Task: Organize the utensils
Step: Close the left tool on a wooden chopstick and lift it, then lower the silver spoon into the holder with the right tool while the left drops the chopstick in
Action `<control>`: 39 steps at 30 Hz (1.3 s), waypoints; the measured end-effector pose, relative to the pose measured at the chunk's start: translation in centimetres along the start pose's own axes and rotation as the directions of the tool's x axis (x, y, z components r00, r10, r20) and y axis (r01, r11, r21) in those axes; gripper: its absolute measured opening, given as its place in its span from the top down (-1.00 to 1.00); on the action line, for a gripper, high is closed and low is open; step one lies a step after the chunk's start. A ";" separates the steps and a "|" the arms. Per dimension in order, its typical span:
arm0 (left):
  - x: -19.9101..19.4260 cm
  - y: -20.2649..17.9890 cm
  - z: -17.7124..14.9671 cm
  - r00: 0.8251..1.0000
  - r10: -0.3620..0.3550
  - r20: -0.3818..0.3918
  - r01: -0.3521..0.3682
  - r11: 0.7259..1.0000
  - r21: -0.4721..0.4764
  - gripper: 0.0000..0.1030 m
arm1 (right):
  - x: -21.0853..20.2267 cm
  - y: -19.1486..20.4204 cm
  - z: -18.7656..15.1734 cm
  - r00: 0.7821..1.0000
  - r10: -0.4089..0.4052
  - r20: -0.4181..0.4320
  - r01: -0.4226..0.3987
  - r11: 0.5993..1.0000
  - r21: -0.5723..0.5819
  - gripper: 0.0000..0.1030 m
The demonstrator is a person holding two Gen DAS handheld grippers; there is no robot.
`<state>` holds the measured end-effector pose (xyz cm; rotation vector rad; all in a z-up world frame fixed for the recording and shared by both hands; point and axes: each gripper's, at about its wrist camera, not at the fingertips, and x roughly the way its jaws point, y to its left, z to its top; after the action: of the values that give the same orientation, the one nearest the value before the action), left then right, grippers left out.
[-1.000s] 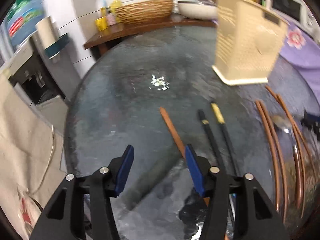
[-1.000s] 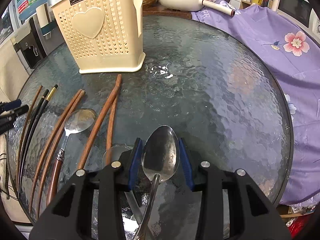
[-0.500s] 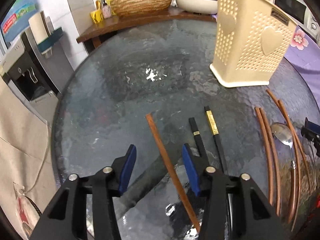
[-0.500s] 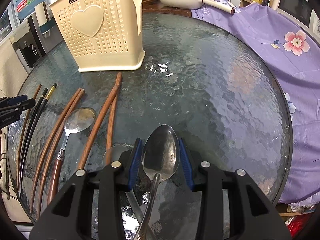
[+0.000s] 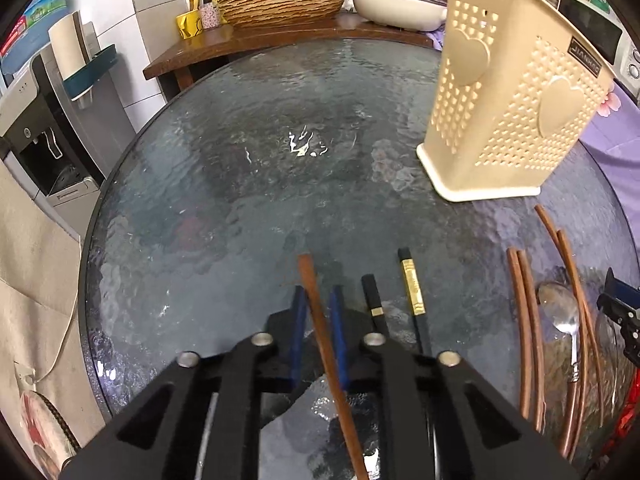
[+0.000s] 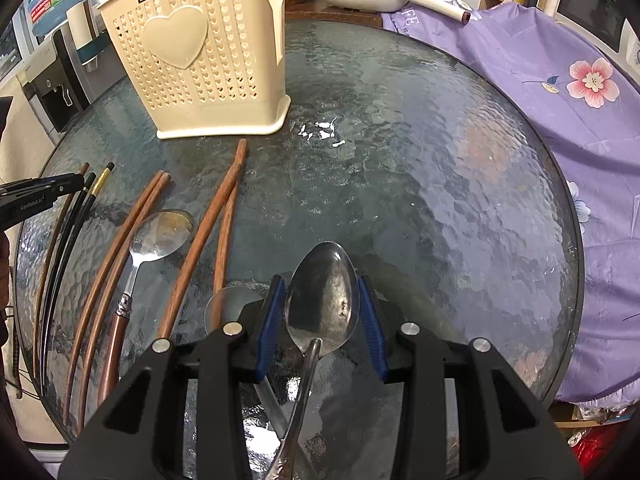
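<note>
My left gripper [image 5: 318,304] is shut on a single brown wooden chopstick [image 5: 320,324] near the table's front edge. Two black chopsticks [image 5: 414,300] lie just to its right. My right gripper [image 6: 322,308] is shut on the bowl of a steel spoon [image 6: 322,300]. A cream perforated utensil holder [image 6: 200,52] stands upright at the back; it also shows in the left wrist view [image 5: 512,100]. Brown chopstick pairs [image 6: 216,220] and a wooden-handled spoon [image 6: 152,248] lie on the glass.
A round textured glass table [image 6: 420,160] carries everything. A purple flowered cloth [image 6: 560,80] lies at its right side. A wooden shelf with a wicker basket [image 5: 280,0] and a white pan [image 5: 396,4] stands behind. Another spoon [image 6: 228,304] lies under my right gripper.
My left gripper has moved over the brown chopstick and closed on it. My right gripper has stayed still, holding the spoon.
</note>
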<state>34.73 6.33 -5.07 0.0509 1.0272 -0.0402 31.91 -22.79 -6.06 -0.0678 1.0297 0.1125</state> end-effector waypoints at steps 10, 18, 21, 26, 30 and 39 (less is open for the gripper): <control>-0.6 -0.4 -0.1 0.999 -0.006 0.034 0.006 1.000 0.003 0.86 | -0.2 -0.5 -0.1 0.999 0.036 0.024 -0.036 0.999 0.014 0.28; -7.0 -1.2 1.6 0.976 -0.065 0.207 0.061 0.998 0.022 0.86 | -3.8 -1.2 1.1 0.985 0.081 0.150 -0.083 0.997 0.001 0.28; -10.1 -1.4 1.9 0.955 -0.100 0.281 0.095 0.995 0.030 0.86 | -6.1 -1.3 1.8 0.971 0.114 0.212 -0.113 0.993 -0.017 0.28; -14.0 -2.0 1.9 0.924 -0.127 0.360 0.116 0.992 0.053 0.86 | -9.0 -1.3 2.5 0.946 0.177 0.271 -0.170 0.984 -0.051 0.28; -16.5 -2.7 1.5 0.898 -0.141 0.416 0.119 0.990 0.078 0.86 | -10.4 -1.0 2.5 0.933 0.222 0.285 -0.208 0.975 -0.079 0.28; -21.2 -3.2 2.2 0.842 -0.146 0.519 0.102 0.988 0.112 0.87 | -13.8 -0.1 3.6 0.900 0.281 0.334 -0.251 0.959 -0.132 0.28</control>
<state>25.49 3.17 14.12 0.0426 0.4728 -0.2044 27.96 -23.37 7.62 0.0166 0.6714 0.4059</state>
